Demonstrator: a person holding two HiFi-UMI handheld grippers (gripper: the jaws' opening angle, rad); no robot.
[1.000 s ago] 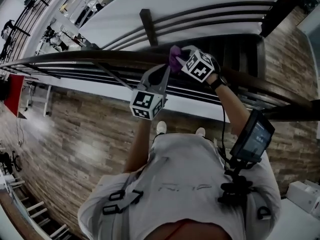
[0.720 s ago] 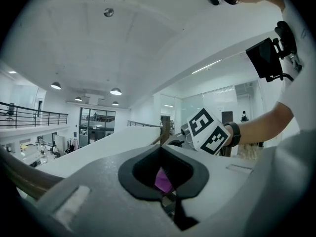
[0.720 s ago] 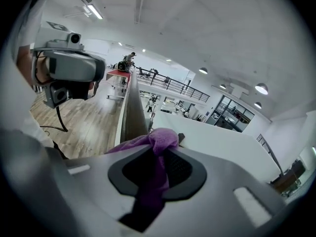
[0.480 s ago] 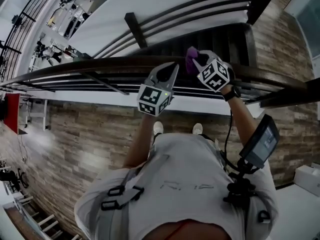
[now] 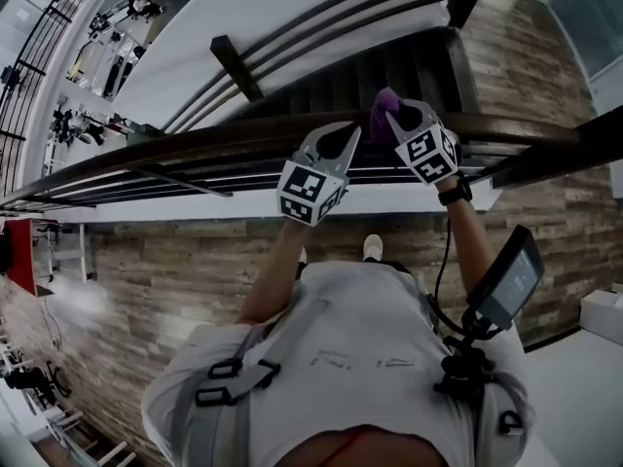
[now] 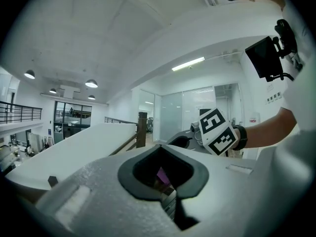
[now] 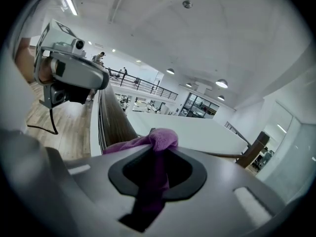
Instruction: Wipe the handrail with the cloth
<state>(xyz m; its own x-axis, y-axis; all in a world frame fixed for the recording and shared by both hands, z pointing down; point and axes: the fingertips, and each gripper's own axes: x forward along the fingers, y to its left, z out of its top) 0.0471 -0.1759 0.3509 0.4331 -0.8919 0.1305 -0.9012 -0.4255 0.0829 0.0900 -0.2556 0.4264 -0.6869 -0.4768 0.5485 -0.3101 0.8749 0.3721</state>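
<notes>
Both tongs have slid right along the dark handrail (image 5: 195,142), reaching the upper centre of the head view. My right tongs (image 5: 397,117) are clamped on the purple cloth (image 5: 382,105), which rests on the rail. My left tongs (image 5: 338,136), closed and empty, sit just beside.

A floor of grey-brown wood planks (image 5: 175,270) runs along the near side. Beyond it a stairwell with dark steps (image 5: 389,76) drops away, flanked on its far side by a broad sloping white wall (image 5: 292,8) and a dark wooden post (image 5: 237,66). The white ceiling (image 7: 207,28) carries round pendant lamps (image 6: 91,83) and a long strip light (image 6: 187,63). Glass partitions (image 6: 197,107) stand far off, and a black-railed gallery (image 7: 143,87) crosses the far hall. A red panel (image 5: 12,256) shows at the left edge.
</notes>
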